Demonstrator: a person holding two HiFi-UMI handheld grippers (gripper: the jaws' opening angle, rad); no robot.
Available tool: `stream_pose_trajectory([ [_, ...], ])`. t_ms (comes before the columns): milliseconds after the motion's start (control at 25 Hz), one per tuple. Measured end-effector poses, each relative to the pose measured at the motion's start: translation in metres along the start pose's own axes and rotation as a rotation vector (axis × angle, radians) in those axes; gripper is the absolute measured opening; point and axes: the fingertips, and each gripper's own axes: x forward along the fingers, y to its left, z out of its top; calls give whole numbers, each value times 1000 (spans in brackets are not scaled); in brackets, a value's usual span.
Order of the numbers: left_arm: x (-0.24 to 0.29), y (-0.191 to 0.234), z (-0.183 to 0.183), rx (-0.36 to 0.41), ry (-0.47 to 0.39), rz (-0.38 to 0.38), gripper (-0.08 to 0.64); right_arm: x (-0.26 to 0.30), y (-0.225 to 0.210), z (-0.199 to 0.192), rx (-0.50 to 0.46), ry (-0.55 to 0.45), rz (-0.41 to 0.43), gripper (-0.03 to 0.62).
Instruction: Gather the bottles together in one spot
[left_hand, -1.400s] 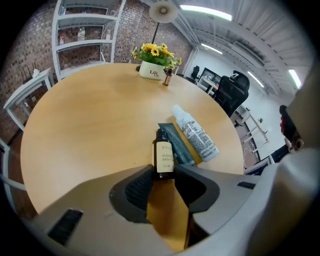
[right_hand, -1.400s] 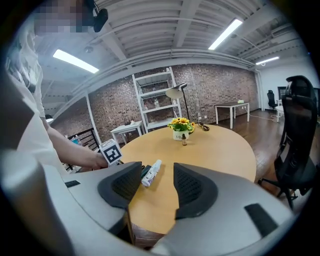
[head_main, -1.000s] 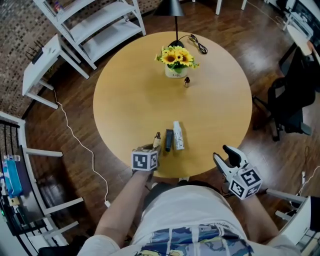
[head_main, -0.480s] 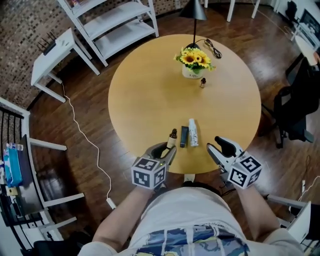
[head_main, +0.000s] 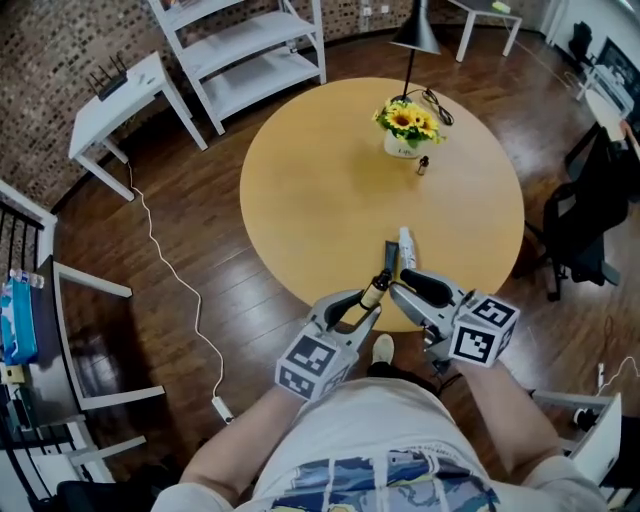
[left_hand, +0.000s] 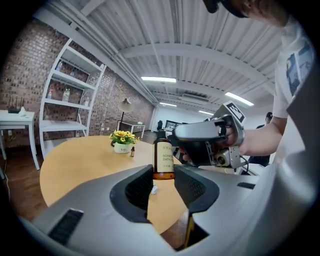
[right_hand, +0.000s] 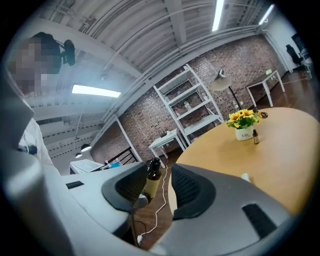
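My left gripper (head_main: 364, 308) is shut on an amber bottle (head_main: 377, 290) with a black cap and holds it upright in the air off the near edge of the round wooden table (head_main: 320, 190). My right gripper (head_main: 402, 294) points left at it. Its jaws have just been closing. In the right gripper view the amber bottle (right_hand: 151, 181) stands by the left jaw with a gap to the right jaw. A white bottle (head_main: 406, 243) and a dark bottle (head_main: 390, 256) lie side by side near the table's front edge. A tiny dropper bottle (head_main: 423, 165) stands by the flower pot (head_main: 404, 145).
Sunflowers fill the pot at the table's far side, with a black lamp (head_main: 417, 32) and its cable behind. A white shelf unit (head_main: 245, 55) and a small white table (head_main: 115, 100) stand at the far left. A black chair (head_main: 585, 225) is at the right.
The left gripper has lifted the amber bottle off the table, up and toward the person. The right gripper has swung left to meet it, and its jaws have narrowed.
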Motion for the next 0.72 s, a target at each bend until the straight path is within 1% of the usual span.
stream_pose_trajectory([
  [120, -21, -14, -5, 36, -24, -38, 132, 5, 27, -10, 34, -4, 18, 149],
  [240, -40, -23, -12, 42, -44, -71, 131, 8, 49, -20, 58, -11, 21, 135],
  [360, -55, -32, -22, 60, -46, -95, 131, 9, 66, -32, 88, -15, 33, 129],
  [400, -58, -34, -25, 63, -44, -100, 131, 9, 70, -35, 91, -15, 31, 95],
  [520, -69, -36, -33, 55, -38, -105, 132, 10, 78, -44, 101, -14, 18, 67],
  [720, -82, -30, -36, 27, -33, -107, 133, 20, 87, -48, 107, 6, 41, 66],
])
